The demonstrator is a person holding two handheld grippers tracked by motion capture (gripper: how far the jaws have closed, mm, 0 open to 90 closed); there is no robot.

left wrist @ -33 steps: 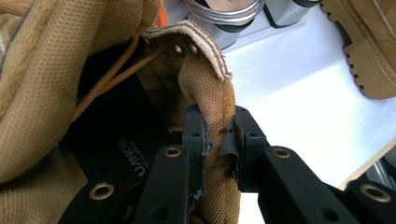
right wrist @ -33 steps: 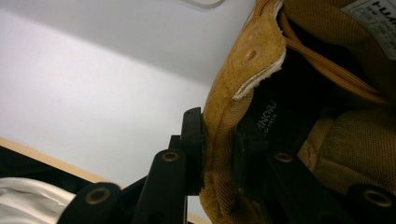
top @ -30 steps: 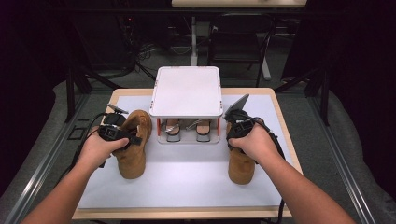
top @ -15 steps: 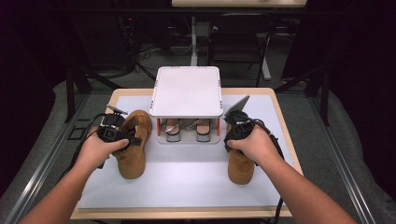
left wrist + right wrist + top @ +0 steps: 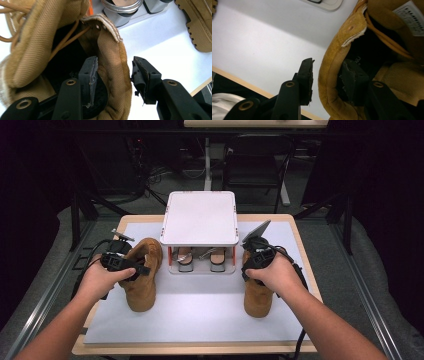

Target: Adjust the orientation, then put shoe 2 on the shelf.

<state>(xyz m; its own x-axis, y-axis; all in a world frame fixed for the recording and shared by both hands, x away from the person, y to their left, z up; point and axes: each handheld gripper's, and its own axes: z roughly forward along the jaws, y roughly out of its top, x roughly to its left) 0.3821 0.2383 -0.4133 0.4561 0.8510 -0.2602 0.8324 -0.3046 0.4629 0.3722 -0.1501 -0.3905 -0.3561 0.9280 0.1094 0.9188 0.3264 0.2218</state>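
A wood-edged surface point(image 5: 305, 285) topped with a white mat point(image 5: 200, 315) stands on grey floor point(image 5: 345, 250) in a dark room, with black chair legs point(image 5: 250, 175), tangled cables point(image 5: 155, 175) and a white post point(image 5: 206, 162) beyond its far edge.

A wooden table point(image 5: 300, 240) carries a white mat point(image 5: 200, 310), two tan boots point(image 5: 142, 280) and a rack point(image 5: 200, 217).

High view is looking forward and down over my table point(image 5: 200, 320); both gripper views are sitting close on boot collars, sharing the mat.
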